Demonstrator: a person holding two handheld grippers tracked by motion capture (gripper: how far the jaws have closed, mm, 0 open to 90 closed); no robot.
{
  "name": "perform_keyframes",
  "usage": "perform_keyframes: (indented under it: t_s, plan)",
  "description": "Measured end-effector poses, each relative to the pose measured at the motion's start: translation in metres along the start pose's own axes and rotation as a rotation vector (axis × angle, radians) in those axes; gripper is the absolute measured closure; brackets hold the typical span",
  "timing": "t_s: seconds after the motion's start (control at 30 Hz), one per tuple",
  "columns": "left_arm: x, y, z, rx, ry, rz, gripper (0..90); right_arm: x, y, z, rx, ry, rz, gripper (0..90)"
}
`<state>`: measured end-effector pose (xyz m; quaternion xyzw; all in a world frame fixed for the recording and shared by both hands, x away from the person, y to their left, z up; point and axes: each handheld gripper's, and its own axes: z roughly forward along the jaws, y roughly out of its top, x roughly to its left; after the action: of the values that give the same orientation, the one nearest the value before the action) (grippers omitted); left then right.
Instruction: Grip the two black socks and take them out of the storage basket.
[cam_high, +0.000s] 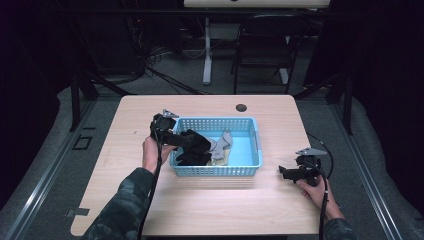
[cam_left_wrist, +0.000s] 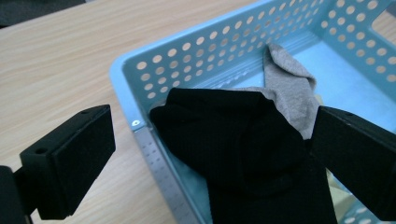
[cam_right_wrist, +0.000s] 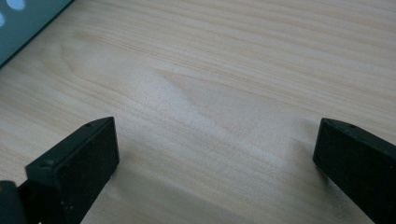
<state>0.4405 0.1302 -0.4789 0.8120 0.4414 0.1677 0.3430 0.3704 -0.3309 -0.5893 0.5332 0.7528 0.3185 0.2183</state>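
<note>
A light blue perforated basket stands in the middle of the wooden table. A black sock lies in its left end and drapes over the left rim, on top of a grey sock. My left gripper is at that rim. In the left gripper view it is open wide, with the black sock between the jaws, untouched by the pads, and the grey sock behind it by the basket wall. My right gripper is open low over bare wood, right of the basket.
A pale cloth peeks out under the socks. A round cable hole sits near the table's far edge. Beyond the table stand a black chair and a white desk leg. A basket corner shows in the right gripper view.
</note>
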Motion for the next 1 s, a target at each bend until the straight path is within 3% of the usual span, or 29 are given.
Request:
perform_keyframes:
  t_s: [0.37,0.83,1.0]
  plan:
    - [-0.015,0.010,0.038,0.080,0.001,0.009,2.5,0.000,0.000,0.000,0.000,0.000,0.000,0.0]
    - [-0.025,0.020,0.061,0.138,0.002,0.038,8.1,0.000,0.000,0.000,-0.001,0.000,0.000,0.0]
    - [-0.026,0.020,0.069,0.176,0.006,0.051,14.4,0.000,0.000,0.000,0.000,0.001,0.000,0.0]
